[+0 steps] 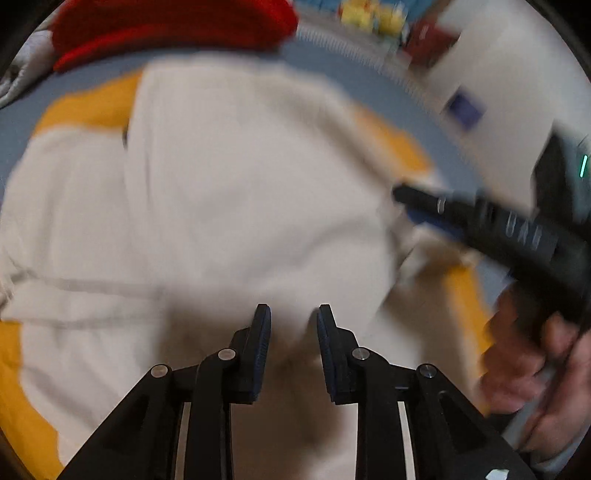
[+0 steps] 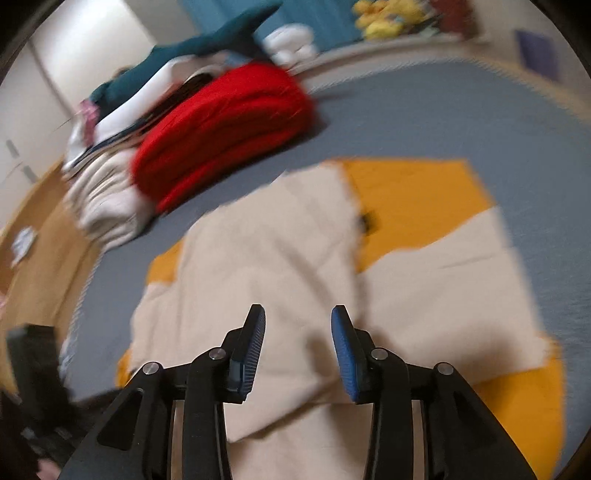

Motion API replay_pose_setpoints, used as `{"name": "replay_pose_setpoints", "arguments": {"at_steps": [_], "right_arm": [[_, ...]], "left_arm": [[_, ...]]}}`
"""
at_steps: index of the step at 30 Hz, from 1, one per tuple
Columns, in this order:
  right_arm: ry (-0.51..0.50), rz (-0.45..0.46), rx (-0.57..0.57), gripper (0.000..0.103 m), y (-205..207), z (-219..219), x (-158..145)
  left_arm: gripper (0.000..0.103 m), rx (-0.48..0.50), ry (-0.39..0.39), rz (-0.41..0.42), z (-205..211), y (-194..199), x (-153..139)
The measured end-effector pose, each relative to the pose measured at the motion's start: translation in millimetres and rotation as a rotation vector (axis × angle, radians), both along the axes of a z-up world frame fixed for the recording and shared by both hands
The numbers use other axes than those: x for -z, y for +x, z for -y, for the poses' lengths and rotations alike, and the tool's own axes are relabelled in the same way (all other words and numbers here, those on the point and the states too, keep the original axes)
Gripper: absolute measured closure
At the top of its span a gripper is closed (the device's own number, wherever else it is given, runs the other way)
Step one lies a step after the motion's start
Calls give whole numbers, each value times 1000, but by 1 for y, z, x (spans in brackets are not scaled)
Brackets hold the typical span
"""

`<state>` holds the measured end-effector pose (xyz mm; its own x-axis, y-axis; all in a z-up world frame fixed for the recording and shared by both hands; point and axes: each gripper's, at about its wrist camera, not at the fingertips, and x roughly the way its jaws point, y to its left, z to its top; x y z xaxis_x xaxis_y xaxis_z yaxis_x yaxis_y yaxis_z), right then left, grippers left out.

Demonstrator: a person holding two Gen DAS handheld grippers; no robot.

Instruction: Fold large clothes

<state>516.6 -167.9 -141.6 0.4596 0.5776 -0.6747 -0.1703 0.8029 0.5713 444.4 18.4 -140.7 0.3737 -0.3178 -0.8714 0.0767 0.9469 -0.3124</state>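
Blue bedspread (image 2: 424,122) under cream-and-yellow garment (image 2: 280,258)

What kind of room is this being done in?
Probably a bedroom: the cream and yellow garment lies on a blue-grey bed cover, with folded clothes such as a red one stacked beside it and plush toys behind.

Soft matt cloth, cream with yellow panels, on the garment (image 2: 258,258) ahead of and beneath both pairs of jaws. Matt black plastic on the left gripper (image 1: 293,325) and right gripper (image 2: 298,325), with small shiny metal pins at the joints and ribbed blue rubbery pads (image 2: 341,350) on the inner faces. Smooth matt grey-blue fabric on the bed cover (image 2: 424,122) beyond. Thick, fuzzy red cloth on the folded blanket (image 2: 229,129) far ahead to the left. Light wood floor (image 2: 40,236) at the far left.
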Motion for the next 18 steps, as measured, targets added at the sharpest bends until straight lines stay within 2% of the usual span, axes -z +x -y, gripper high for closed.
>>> {"name": "replay_pose_setpoints", "arguments": {"at_steps": [2,4,5,8,9,11,13,15,18], "right_arm": [[-86,-111,-9,64,10,-12,33],[-94,-196,-14,66,11,-13,53],[-82,-190,-4,66,10,-11,52],[-132,-146,-17,66,7,-14,38],[-131,-126,-18,65,-1,-11,34],[-138,-94,-31,65,-6,-12,28],[-200,-117,-60,65,-9,-14,31],[-245,-156,-69,65,-12,-8,34],[-256,-102,-3,65,-26,14,0]], "left_arm": [[80,-5,-27,-14,-2,0,4],[80,-19,-59,-19,-12,-1,-6],[80,-27,-72,-2,-18,-2,-12],[80,-107,-77,68,-41,-2,-23],[80,-148,-76,58,-51,-1,-18],[80,-199,-61,-16,-65,0,5],[80,-220,-94,-84,-75,-1,18],[82,-233,-112,-63,-77,-10,4],[82,-179,-84,86,-72,-30,-53]]}}
